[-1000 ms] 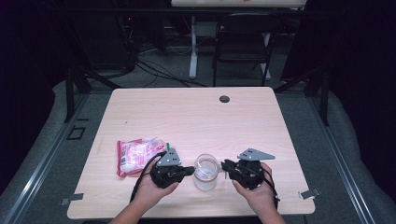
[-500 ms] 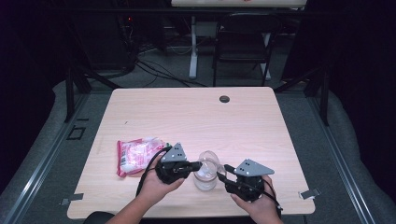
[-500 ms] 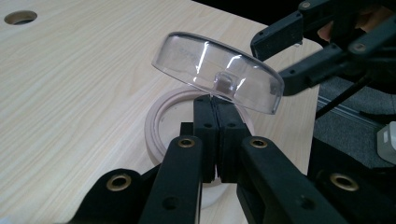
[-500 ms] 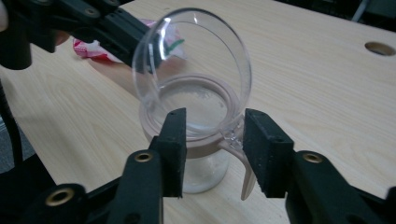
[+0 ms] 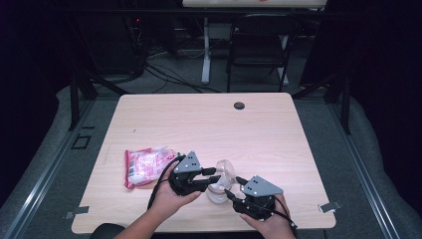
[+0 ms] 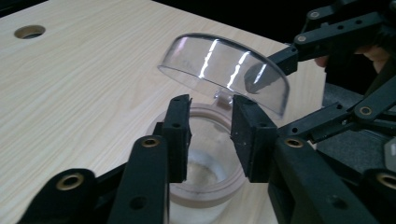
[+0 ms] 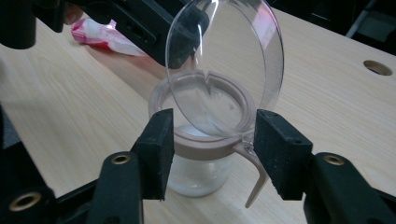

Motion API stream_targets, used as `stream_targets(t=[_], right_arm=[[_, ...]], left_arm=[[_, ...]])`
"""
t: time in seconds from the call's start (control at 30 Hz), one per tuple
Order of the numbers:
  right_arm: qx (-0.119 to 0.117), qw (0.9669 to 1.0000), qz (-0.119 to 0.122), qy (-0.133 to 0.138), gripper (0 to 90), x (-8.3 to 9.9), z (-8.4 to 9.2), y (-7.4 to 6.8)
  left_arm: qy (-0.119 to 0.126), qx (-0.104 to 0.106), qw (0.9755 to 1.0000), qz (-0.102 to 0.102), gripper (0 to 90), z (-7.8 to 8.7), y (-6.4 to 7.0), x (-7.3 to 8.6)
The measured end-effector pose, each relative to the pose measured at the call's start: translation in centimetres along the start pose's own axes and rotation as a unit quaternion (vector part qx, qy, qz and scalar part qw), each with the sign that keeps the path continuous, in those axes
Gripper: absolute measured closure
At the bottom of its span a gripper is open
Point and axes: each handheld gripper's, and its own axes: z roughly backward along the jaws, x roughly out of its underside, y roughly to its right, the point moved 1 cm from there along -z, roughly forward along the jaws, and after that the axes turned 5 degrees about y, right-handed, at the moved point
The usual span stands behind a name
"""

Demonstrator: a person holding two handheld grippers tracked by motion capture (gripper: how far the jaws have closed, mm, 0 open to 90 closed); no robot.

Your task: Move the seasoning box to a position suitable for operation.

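A clear jar (image 5: 217, 193) with a beige rim (image 7: 196, 142) stands near the table's front edge. Its clear domed lid (image 5: 227, 169) is swung up on its hinge. My left gripper (image 5: 214, 176) reaches in from the left, level with the rim; its jaws (image 6: 211, 135) have just been opening and stand apart, with the lid's hinge tab (image 6: 226, 95) beyond the gap. My right gripper (image 5: 233, 188) points at the jar from the front right. Its jaws (image 7: 212, 149) have just been opening and stand wide, clear of the rim. A beige latch tab (image 7: 254, 179) hangs from the rim.
A pink and white packet (image 5: 144, 167) lies just left of my left hand. A round cable hole (image 5: 239, 105) sits at the far side of the wooden table (image 5: 199, 129). A black chair (image 5: 259, 45) and cables stand beyond the table.
The jar's lid has swung up from shut to open. Both grippers' jaws have parted. The right hand has drawn back toward the table's front edge.
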Motion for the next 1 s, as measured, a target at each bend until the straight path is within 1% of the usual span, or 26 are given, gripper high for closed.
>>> stream_targets(t=[0.03, 0.1, 0.13, 0.2, 0.23, 0.3, 0.37, 0.4, 0.43, 0.63, 0.67, 0.7, 0.73, 0.77, 0.8, 0.83, 0.9, 0.93, 0.97, 1.0], right_arm=[[0.01, 0.9999, 0.012, -0.002, 51.5, 0.0, -0.3, -0.1], [0.01, 0.9999, 0.014, 0.0, 51.8, 0.0, -0.3, -0.2], [0.013, 0.9997, 0.021, 0.001, 51.5, -0.1, -0.4, -0.3], [0.014, 0.9997, 0.023, 0.002, 51.6, -0.1, -0.4, -0.3], [0.012, 0.9997, 0.022, 0.002, 51.9, -0.1, -0.4, -0.3], [0.011, 0.9997, 0.021, 0.002, 52.5, -0.1, -0.4, -0.2], [0.009, 0.9998, 0.017, 0.002, 53.4, -0.1, -0.2, -0.1], [0.007, 0.9999, 0.011, 0.005, 54.1, -0.1, -0.1, 0.0], [0.007, 0.9999, 0.009, 0.006, 54.4, -0.1, -0.1, 0.0], [0.009, 0.9999, 0.004, 0.006, 55.9, 0.1, 0.2, 0.1], [0.009, 0.9999, 0.003, 0.007, 56.2, 0.1, 0.3, 0.1], [0.01, 0.9999, 0.003, 0.006, 56.6, 0.1, 0.4, 0.2], [0.012, 0.9999, -0.001, 0.007, 57.2, 0.1, 0.5, 0.2], [0.013, 0.9999, -0.003, 0.009, 57.5, 0.2, 0.6, 0.3], [0.016, 0.9998, -0.007, 0.009, 58.3, 0.2, 0.8, 0.5], [0.016, 0.9998, -0.009, 0.01, 59.0, 0.2, 1.0, 0.7], [0.017, 0.9996, -0.022, 0.01, 61.3, 0.3, 1.4, 1.0], [0.016, 0.9992, -0.038, 0.005, 62.5, 0.4, 1.7, 1.5], [0.014, 0.9988, -0.046, 0.005, 62.6, 0.4, 1.8, 1.6], [0.014, 0.9988, -0.046, 0.005, 62.6, 0.4, 1.8, 1.6]], left_arm=[[-0.003, -0.005, 1.0, 0.005, 65.7, 0.0, -0.2, 0.3], [-0.002, -0.008, 0.9999, 0.007, 65.1, 0.0, -0.2, 0.4], [-0.004, -0.011, 0.9999, 0.007, 62.8, 0.0, -0.4, 0.6], [-0.003, -0.014, 0.9999, 0.008, 61.1, 0.0, -0.4, 0.6], [-0.006, -0.018, 0.9997, 0.013, 60.5, -0.1, -0.6, 0.7], [-0.009, -0.02, 0.9997, 0.014, 59.5, -0.2, -0.7, 0.8], [-0.017, -0.024, 0.9994, 0.017, 59.0, -0.5, -1.0, 1.1], [-0.027, -0.025, 0.999, 0.024, 58.8, -0.8, -1.1, 1.4], [-0.033, -0.025, 0.9989, 0.023, 58.8, -1.0, -1.3, 1.4], [-0.047, -0.033, 0.998, 0.026, 58.9, -1.5, -1.7, 1.7], [-0.049, -0.034, 0.9977, 0.03, 59.2, -1.7, -1.8, 1.8], [-0.059, -0.028, 0.9973, 0.034, 59.6, -1.8, -1.9, 1.8], [-0.059, -0.031, 0.9973, 0.032, 60.9, -2.0, -1.9, 1.9], [-0.069, -0.029, 0.9968, 0.03, 62.0, -2.1, -2.0, 1.9], [-0.071, -0.036, 0.9965, 0.024, 64.3, -2.3, -2.1, 2.0], [-0.069, -0.036, 0.9966, 0.026, 64.9, -2.4, -2.1, 2.0], [-0.068, -0.037, 0.9966, 0.026, 66.7, -2.4, -2.1, 2.0], [-0.069, -0.036, 0.9967, 0.024, 68.5, -2.4, -2.2, 1.9], [-0.069, -0.036, 0.9967, 0.024, 68.9, -2.4, -2.2, 1.9], [-0.071, -0.034, 0.9966, 0.024, 68.9, -2.3, -2.3, 1.9]])
